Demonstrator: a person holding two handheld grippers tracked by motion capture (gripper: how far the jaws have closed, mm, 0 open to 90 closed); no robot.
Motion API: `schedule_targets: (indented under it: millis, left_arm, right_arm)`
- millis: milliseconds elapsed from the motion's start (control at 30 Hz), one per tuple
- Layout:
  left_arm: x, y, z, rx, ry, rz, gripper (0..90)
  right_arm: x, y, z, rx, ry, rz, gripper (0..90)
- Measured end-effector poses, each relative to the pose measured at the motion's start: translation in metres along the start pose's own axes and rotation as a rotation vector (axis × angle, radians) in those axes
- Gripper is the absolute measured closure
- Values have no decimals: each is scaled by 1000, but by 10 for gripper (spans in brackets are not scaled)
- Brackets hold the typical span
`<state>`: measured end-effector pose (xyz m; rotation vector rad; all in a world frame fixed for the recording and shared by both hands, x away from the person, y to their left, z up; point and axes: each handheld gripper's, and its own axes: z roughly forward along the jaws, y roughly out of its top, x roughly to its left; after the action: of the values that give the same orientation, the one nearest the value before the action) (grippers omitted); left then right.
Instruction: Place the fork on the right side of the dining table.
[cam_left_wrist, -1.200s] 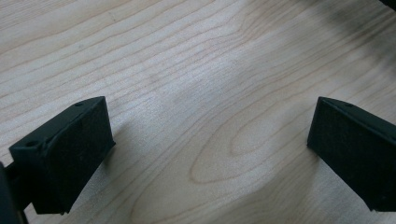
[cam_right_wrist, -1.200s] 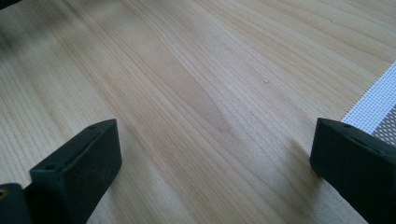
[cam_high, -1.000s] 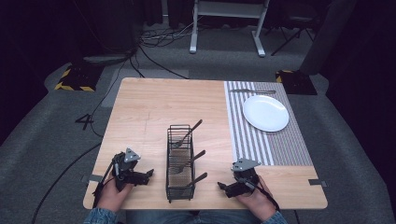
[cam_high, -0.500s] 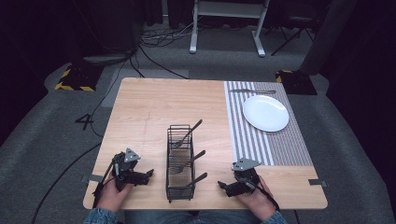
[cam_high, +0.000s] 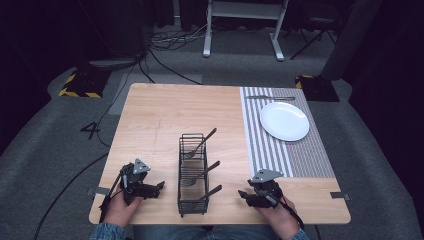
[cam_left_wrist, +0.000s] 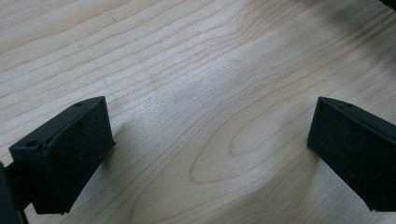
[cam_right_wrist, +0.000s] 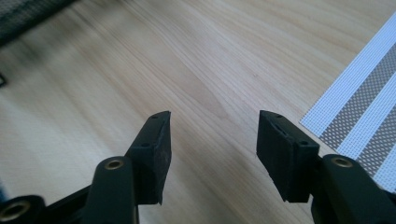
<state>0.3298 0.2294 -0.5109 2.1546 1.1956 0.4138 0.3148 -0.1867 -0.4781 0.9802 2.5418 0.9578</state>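
A black wire cutlery caddy (cam_high: 192, 175) stands at the table's front middle, with three utensils (cam_high: 206, 141) in it whose dark handles lean out to the right. Left of the caddy, my left gripper (cam_high: 159, 188) rests low over the wood; in the left gripper view (cam_left_wrist: 210, 149) its jaws stand wide apart over bare wood with nothing between them. On the caddy's right, my right gripper (cam_high: 243, 196) points left. My right gripper (cam_right_wrist: 212, 144) is open and empty above the wood. A white plate (cam_high: 284, 121) lies on a striped placemat (cam_high: 300, 155) at the right.
A piece of cutlery (cam_high: 270, 97) lies at the far end of the placemat, beyond the plate. The placemat's corner (cam_right_wrist: 364, 116) shows to the right of my right jaws, and the blurred caddy (cam_right_wrist: 28, 14) at upper left. The wooden table (cam_high: 165, 115) stretches bare behind the caddy.
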Motion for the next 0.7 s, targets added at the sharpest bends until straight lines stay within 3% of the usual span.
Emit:
schedule_targets:
  millis: [133, 400, 700]
  left_arm:
    - [0, 0, 0, 0, -1, -2, 2]
    - [0, 0, 0, 0, -1, -2, 2]
    - [0, 0, 0, 2, -3, -1, 2]
  right_arm:
    - [5, 7, -18, -30, 23, -13, 485]
    - [13, 23, -53, -125, 112, -43, 608]
    - [24, 42, -70, -188, 187, -69, 621]
